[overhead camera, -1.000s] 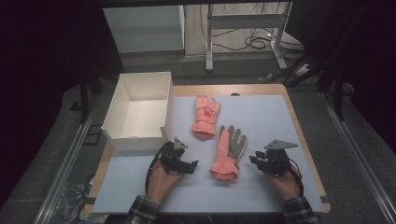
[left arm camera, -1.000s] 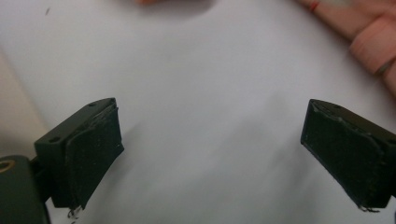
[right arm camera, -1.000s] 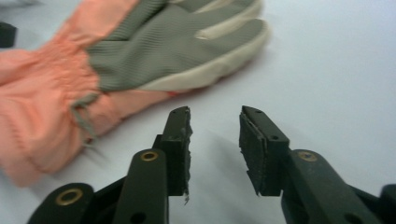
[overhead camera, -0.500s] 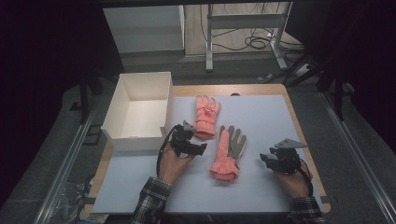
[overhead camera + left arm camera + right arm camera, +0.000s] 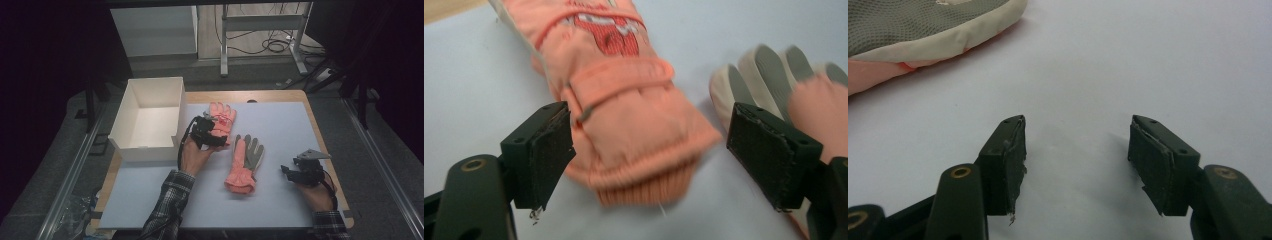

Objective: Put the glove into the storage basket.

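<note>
Left tool (image 5: 649, 150): jaws apart, straddling knit cuff of far glove (image 5: 221, 120), at 11 o'clock on tabletop (image 5: 280, 205). Right tool (image 5: 1075, 150): apart, idle at 4 o'clock. Step judged: pre-grasp; next, closing on cuff, likely for white box (image 5: 150, 150) at 9 o'clock

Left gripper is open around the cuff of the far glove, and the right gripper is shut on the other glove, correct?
Not quite. The right gripper is open over bare mat, as the right gripper view shows. The left gripper does straddle the far glove cuff, open.
</note>
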Motion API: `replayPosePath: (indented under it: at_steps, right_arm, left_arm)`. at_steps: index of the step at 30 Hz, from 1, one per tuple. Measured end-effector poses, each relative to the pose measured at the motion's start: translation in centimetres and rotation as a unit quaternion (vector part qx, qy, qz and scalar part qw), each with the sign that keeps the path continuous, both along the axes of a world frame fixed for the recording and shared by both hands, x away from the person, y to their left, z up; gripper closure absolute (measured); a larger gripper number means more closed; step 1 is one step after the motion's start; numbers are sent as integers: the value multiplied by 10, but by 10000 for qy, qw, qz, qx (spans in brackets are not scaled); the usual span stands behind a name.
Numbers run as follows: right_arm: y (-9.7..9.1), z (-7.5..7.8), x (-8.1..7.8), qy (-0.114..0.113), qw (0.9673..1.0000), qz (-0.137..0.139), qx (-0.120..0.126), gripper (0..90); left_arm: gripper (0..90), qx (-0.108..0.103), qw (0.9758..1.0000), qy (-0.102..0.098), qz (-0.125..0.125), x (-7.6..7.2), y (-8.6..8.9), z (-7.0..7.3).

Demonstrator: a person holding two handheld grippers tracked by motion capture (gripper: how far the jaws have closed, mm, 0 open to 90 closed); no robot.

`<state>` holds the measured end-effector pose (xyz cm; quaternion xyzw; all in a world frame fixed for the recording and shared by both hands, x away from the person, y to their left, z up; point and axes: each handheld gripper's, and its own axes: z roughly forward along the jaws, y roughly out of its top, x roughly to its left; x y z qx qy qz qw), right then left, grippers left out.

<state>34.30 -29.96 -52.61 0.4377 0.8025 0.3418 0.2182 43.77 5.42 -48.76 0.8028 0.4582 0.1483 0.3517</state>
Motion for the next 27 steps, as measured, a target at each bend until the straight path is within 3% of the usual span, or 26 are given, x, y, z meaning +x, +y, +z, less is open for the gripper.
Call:
replayPosePath:
  at_steps: [9, 13, 18, 22, 25, 27]
  right_arm:
    - [0, -1, 0, -5, 10000, 12, 0, 393]
    - [0, -1, 0, -13, 10000, 14, 12, 392]
    - [0, -1, 0, -17, 10000, 17, 9, 391]
    - [0, -1, 0, -20, 10000, 19, 7, 391]
    - [0, -1, 0, -21, 10000, 21, 8, 390]
    - [0, -1, 0, -23, 10000, 20, 10, 390]
  left_arm:
    - [189, 70, 9996, 97, 252, 38, -15, -6]
    - [116, 263, 9988, 123, 386, 47, -24, -13]
    - [128, 700, 9959, 119, 564, 53, -32, -18]
    - [119, 826, 9938, 98, 738, 55, -32, -20]
    - [97, 829, 9935, 246, 743, 58, -31, -26]
    - [122, 632, 9948, 430, 680, 60, -28, -31]
